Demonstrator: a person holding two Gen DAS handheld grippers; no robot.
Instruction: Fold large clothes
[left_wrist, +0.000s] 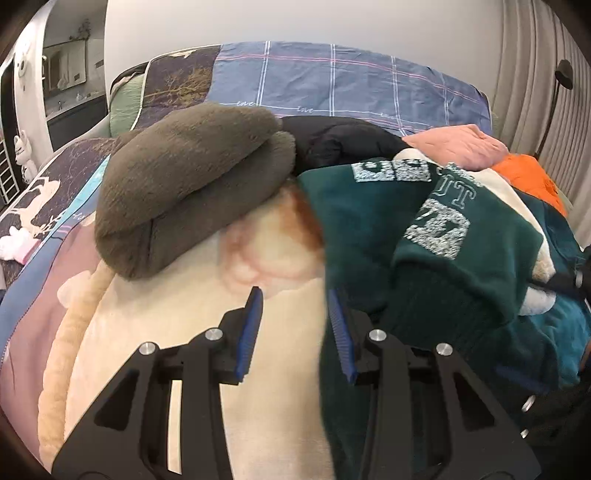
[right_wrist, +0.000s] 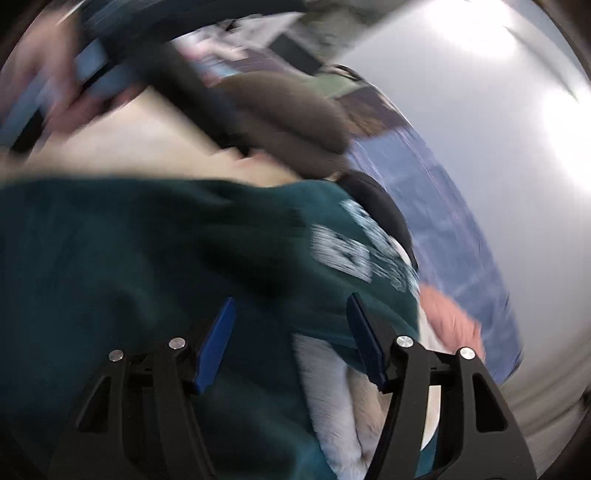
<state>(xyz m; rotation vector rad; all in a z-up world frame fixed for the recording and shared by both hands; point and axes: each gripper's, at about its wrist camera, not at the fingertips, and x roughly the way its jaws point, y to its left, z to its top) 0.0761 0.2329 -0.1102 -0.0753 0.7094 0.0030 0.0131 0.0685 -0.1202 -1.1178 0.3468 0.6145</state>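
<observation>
**Both grippers over the green sweatshirt, neither gripping**

Your left gripper (left_wrist: 295, 328) stands with its blue pads (left_wrist: 250, 332) apart at a narrow gap. The edge of the dark green sweatshirt (left_wrist: 424, 236) lies against the right-hand pad, while the left-hand pad is clear over the cream fleece blanket (left_wrist: 184, 332); nothing is pinched. Your right gripper (right_wrist: 291, 339) has its jaws wide, with green cloth and a strip of cream fleece lining (right_wrist: 332, 387) under the gap; its view is badly blurred, and the pads do not seem to press on anything.

Just beyond your left gripper, the sweatshirt lies crumpled on the bed, its white lettering facing up. To its left, a folded grey-brown plush garment (left_wrist: 192, 184) rests on the blanket. Behind it sit a black garment (left_wrist: 332, 140), a pink one (left_wrist: 458, 144) and an orange one (left_wrist: 528, 177). Farthest back, a blue plaid quilt (left_wrist: 332, 81) lies against the wall.
</observation>
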